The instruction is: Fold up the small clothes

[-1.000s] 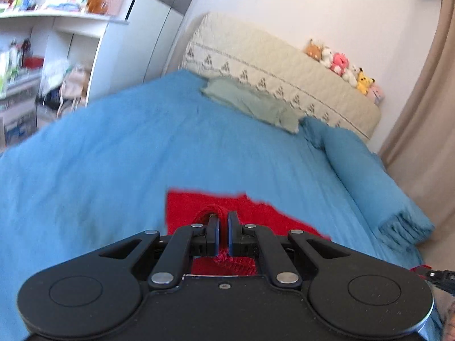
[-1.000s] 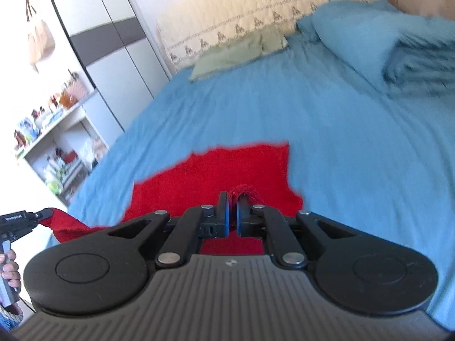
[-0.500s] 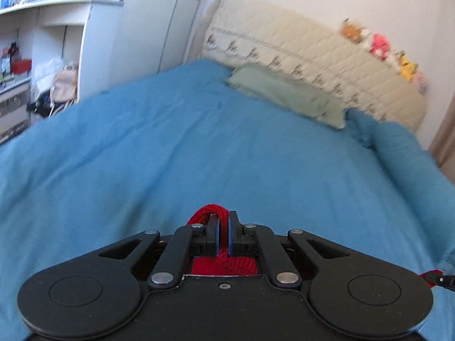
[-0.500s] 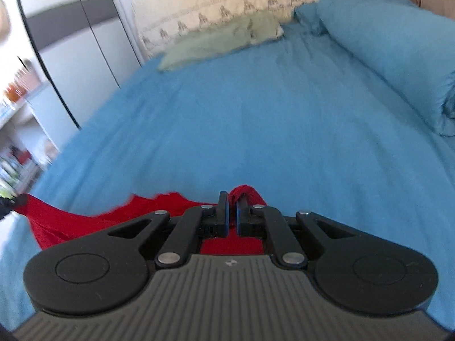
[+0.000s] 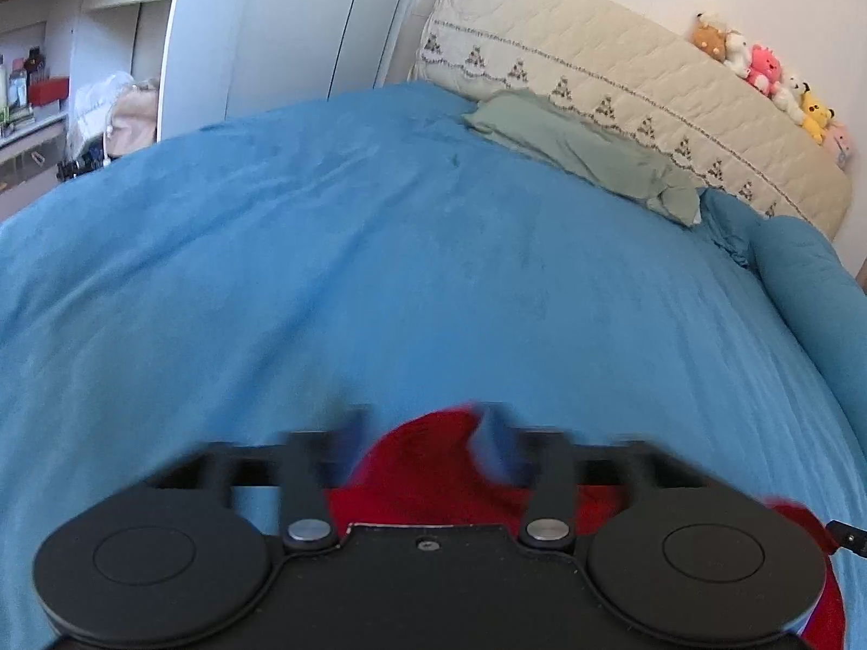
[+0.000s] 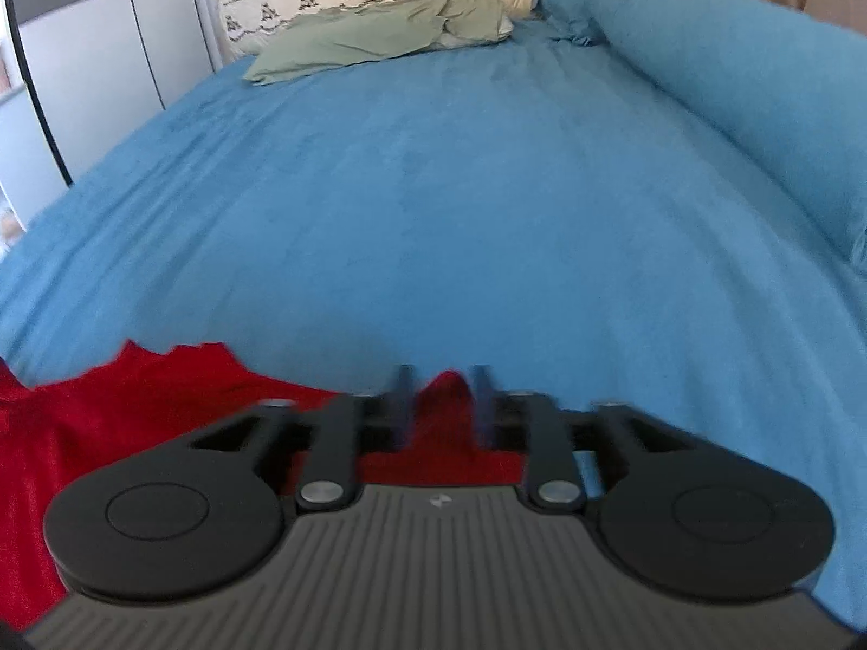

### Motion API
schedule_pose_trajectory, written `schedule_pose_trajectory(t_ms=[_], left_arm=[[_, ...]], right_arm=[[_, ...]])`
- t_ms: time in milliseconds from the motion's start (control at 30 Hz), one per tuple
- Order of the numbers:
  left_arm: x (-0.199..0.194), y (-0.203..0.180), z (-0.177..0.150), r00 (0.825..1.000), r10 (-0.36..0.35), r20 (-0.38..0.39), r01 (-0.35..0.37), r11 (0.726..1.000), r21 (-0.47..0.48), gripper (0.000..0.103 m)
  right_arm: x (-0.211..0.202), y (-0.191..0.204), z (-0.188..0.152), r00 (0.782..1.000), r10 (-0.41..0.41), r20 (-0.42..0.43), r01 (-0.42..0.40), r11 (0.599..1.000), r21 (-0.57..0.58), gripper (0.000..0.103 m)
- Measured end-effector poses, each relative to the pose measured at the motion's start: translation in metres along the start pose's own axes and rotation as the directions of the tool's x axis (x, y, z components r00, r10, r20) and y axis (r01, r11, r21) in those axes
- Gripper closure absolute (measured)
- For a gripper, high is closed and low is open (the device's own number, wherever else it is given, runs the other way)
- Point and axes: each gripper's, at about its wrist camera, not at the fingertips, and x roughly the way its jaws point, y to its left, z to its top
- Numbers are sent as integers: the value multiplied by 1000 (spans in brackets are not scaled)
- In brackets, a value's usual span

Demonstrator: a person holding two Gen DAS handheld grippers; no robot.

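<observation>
- Since a second ago, your two grippers have carried the red garment (image 5: 428,466) down toward the blue bedspread (image 5: 433,281), and both claws, which then pinched red cloth, now stand apart.
- You have the red garment lying low on the bedspread at 6 o'clock in both wrist views; in the right wrist view it spreads from the claw out to 8 o'clock, its edge jagged.
- Your left gripper (image 5: 425,428) is opening: the blurred fingers are spread, with a hump of red cloth between them and no pad pressing on it.
- Your right gripper (image 6: 441,401) is opening too: a small peak of red cloth stands in the gap, free of both fingers.
- Beyond the garment, you see bare bedspread up to a green pillow (image 5: 585,151) at 1 o'clock in the left view.
- Behind it runs a cream quilted headboard (image 5: 623,86), with plush toys (image 5: 769,81) on its top at 2 o'clock.
- A rolled blue blanket (image 6: 731,86) lies at 2 o'clock in your right view.
</observation>
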Motion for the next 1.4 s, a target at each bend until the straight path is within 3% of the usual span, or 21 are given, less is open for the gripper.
schedule_pose_trajectory(t_ms=[33,133,167,200,267,367,500,600,667,733,800,1000,1200,1400], left_arm=[[-7,-1,1,1000,4,31,-5,1000,12,28],[-29,-8,4,998,-14,61,9,996,84,27],[-39,-11,2,998,-23,62,16,993,113,22],[-47,-13,-1,998,-35,58,27,990,138,8],[-72,-18,-19,993,-97,62,83,976,203,0],[-94,-25,-55,993,-118,29,102,939,329,0],[-96,-26,-95,996,-85,-24,87,899,430,0],[-78,-19,-113,990,-55,-129,106,894,436,0],[-64,-12,-123,985,3,-175,74,901,428,0],[-56,-2,-129,980,-2,-198,81,915,394,0],[-57,3,-130,980,-19,-197,92,925,368,0],[-66,1,-121,978,-1,-209,83,920,382,0],[-104,22,-119,987,6,-160,44,951,305,0],[-129,20,-121,985,-83,-153,116,969,217,0]], right_arm=[[-1,1,0,1000,-21,13,21,1000,-8,22],[-15,4,-3,998,-3,70,5,1000,-29,18],[-23,5,-5,997,17,80,-15,999,-28,17],[-32,6,-8,995,46,92,-43,999,-31,17],[-55,11,-23,986,128,110,-123,991,-56,0],[-76,21,-58,972,230,55,-225,970,-91,0],[-87,36,-107,982,184,37,-173,963,-209,0],[-81,37,-128,990,140,9,-135,969,-209,0],[-68,32,-136,996,89,-28,-92,980,-176,0],[-62,23,-141,997,73,-24,-76,988,-133,0],[-62,21,-145,998,64,-19,-65,991,-116,0],[-68,25,-143,998,52,-22,-55,991,-124,0],[-118,12,-147,995,92,44,-90,995,-31,0],[-154,-13,-169,998,64,27,-65,995,72,0]])
